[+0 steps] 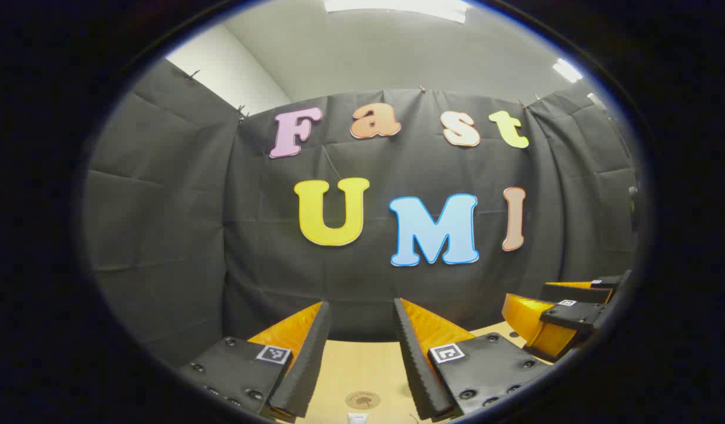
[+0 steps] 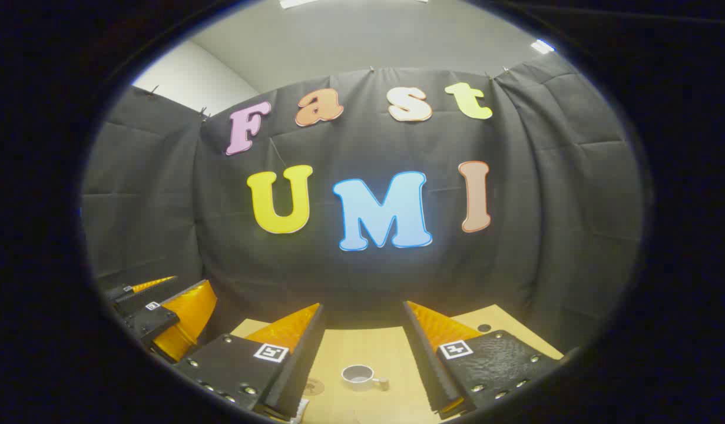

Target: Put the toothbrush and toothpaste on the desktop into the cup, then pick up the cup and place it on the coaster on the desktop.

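A small pale cup [image 2: 358, 376] with a side handle stands upright on the wooden desktop [image 2: 362, 347], seen between the fingers of my right gripper [image 2: 362, 306]. That gripper is open, empty and held well above the table. Left of the cup lies a round tan coaster [image 2: 313, 387], partly hidden behind a finger. The same coaster [image 1: 363, 400] lies low between the fingers of my left gripper [image 1: 361, 304], which is also open and empty. A white object [image 1: 357, 418] peeks in at the bottom edge; I cannot tell what it is.
Each view catches the other gripper off to the side: the right gripper [image 1: 550, 321] at the right, the left gripper [image 2: 162, 318] at the left. The black cloth wall closes off the table's far edge. A small dark spot [image 2: 484, 327] marks the far right of the table.
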`<state>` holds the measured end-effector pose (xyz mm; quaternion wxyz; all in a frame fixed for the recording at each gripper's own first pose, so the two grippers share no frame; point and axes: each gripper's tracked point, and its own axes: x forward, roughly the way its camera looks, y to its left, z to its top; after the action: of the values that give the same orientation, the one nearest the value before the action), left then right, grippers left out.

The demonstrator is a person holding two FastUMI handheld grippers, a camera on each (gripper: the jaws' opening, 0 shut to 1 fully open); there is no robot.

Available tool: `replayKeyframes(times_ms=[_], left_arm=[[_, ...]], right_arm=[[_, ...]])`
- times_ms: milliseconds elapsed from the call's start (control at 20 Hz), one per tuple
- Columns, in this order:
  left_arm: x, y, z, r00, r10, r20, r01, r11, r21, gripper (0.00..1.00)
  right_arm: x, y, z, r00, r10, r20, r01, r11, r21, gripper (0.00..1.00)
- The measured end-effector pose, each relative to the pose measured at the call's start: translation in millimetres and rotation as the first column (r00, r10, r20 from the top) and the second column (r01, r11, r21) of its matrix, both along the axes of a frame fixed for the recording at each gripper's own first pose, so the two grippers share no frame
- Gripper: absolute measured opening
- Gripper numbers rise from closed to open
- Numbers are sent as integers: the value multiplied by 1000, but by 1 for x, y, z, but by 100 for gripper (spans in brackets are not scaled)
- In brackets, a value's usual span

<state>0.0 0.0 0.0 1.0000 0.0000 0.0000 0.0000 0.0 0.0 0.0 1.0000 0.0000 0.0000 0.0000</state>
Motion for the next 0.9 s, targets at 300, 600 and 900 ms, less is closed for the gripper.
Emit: replayKeyframes(times_ms=[300, 600, 900], left_arm=[[3, -1, 0, 1000, 0, -2, 0, 1000, 3, 71], [9, 4, -12, 999, -5, -34, 4, 1000, -22, 73], [19, 19, -51, 990, 14, -137, -23, 998, -64, 73]], right_arm=[[3, 5, 4, 1000, 13, 24, -12, 999, -49, 77], [8, 8, -6, 1000, 21, -6, -21, 997, -68, 77], [15, 19, -36, 994, 52, -98, -59, 995, -76, 77]])
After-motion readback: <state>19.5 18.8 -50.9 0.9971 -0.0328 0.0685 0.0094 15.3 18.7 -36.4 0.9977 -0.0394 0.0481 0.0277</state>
